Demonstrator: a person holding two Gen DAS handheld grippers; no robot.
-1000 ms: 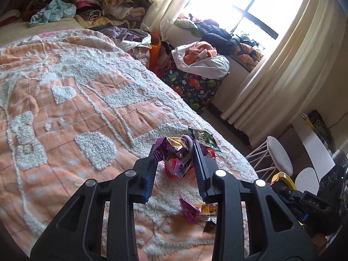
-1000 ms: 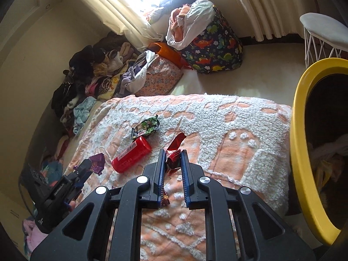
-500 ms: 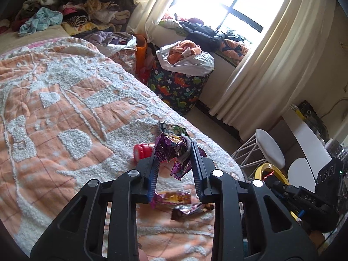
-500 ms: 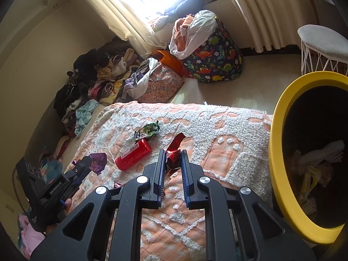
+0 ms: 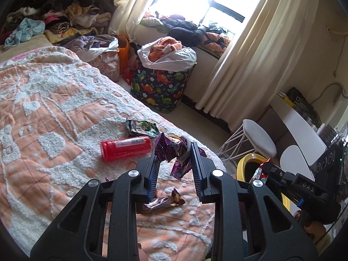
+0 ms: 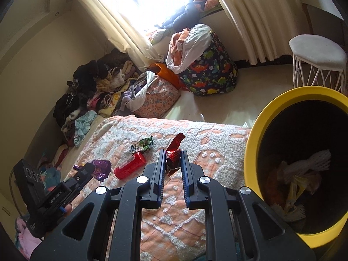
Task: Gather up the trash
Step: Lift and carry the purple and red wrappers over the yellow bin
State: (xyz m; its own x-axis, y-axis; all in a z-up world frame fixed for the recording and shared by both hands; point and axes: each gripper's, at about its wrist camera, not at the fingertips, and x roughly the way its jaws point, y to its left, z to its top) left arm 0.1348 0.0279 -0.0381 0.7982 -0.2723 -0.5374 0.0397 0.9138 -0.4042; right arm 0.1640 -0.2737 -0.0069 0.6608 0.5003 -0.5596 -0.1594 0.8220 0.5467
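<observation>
Purple foil, a crumpled snack wrapper (image 5: 174, 152), sits clamped between the pads of the left claw (image 5: 174, 156), and it now hangs clear of the bed (image 5: 54, 91) rather than just above the bedspread as it did a second ago. In that time the view past it has widened: the red bottle (image 5: 125, 147) and the dark green packet (image 5: 142, 127) lying beside it on the bedspread have come into sight behind the claw, and two smaller wrappers (image 5: 163, 201) lie on the bed just under the jaws.

The right claw (image 6: 173, 156) is clenched on a red foil wrapper (image 6: 174, 150), its twisted end sticking up above the fingertips. The yellow-rimmed bin (image 6: 252, 143) beside the bed has swung from a sliver at the frame's edge to filling the right of that view, its mouth open and already holding some crumpled paper and netting.

Both hands have lifted their pieces and drifted towards the bin, so two items look to be on their way out, the red one nearest to a drop. The bottle, the green packet and the small wrappers remain on the bed, so the job is likely well short of done.
</observation>
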